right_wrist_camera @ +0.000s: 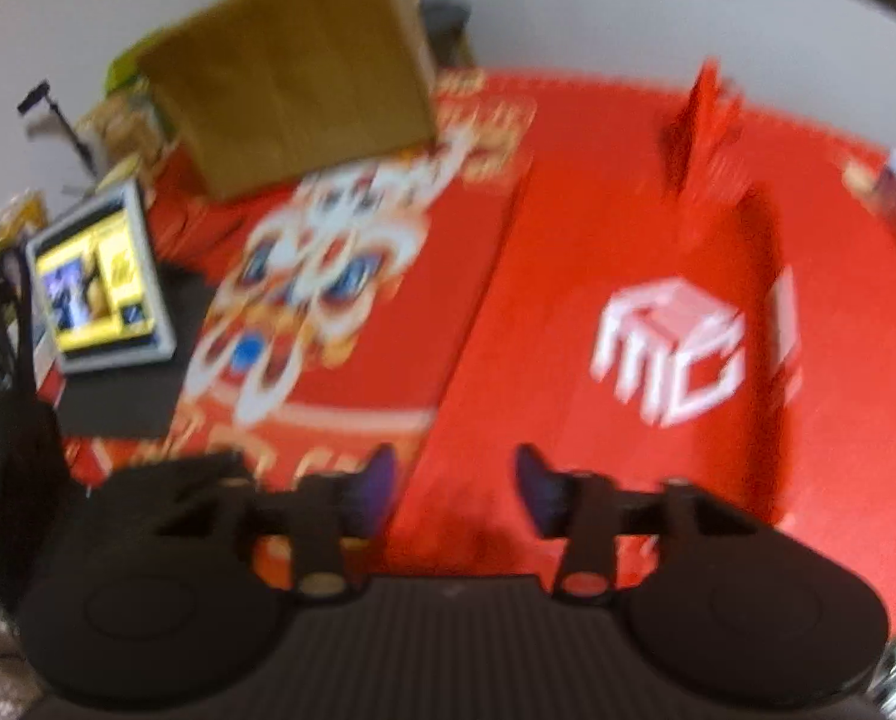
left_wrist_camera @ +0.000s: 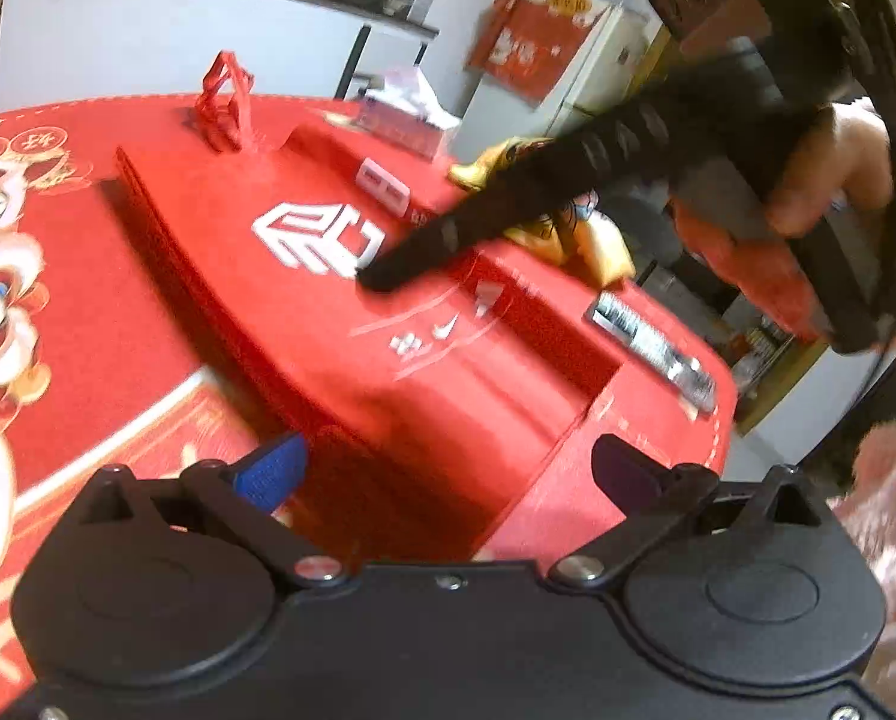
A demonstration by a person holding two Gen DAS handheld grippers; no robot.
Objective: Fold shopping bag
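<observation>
1. Left gripper [left_wrist_camera: 448,471] sits nearest in the left wrist view: jaws wide apart, nothing between the pads, hovering over the near end of the bag [left_wrist_camera: 304,324].
2. Bag is red, lies flat on the tablecloth [left_wrist_camera: 88,360], white cube logo [left_wrist_camera: 319,237] facing up.
3. Handles [left_wrist_camera: 226,102] stick up at the bag's far end.
4. Right gripper [right_wrist_camera: 455,489] reaches in from the right in the left wrist view, one black fingertip [left_wrist_camera: 382,282] at the bag's top face beside the logo; contact not clear.
5. Hand [left_wrist_camera: 832,174] wraps the right gripper's grip.
6. Right wrist view is blurred: jaws part open, nothing clamped, bag's left edge below them.
7. Same view: logo lies right of the jaws, handles beyond it.
8. Tablecloth is red with a lion-dance print [right_wrist_camera: 322,288], left of the bag in the right wrist view.
9. Cardboard box [right_wrist_camera: 292,66] stands at the table's far left; tablet [right_wrist_camera: 103,282] with lit screen sits nearer, at the left edge.
10. Tissue pack [left_wrist_camera: 406,102] lies past the bag in the left wrist view.
</observation>
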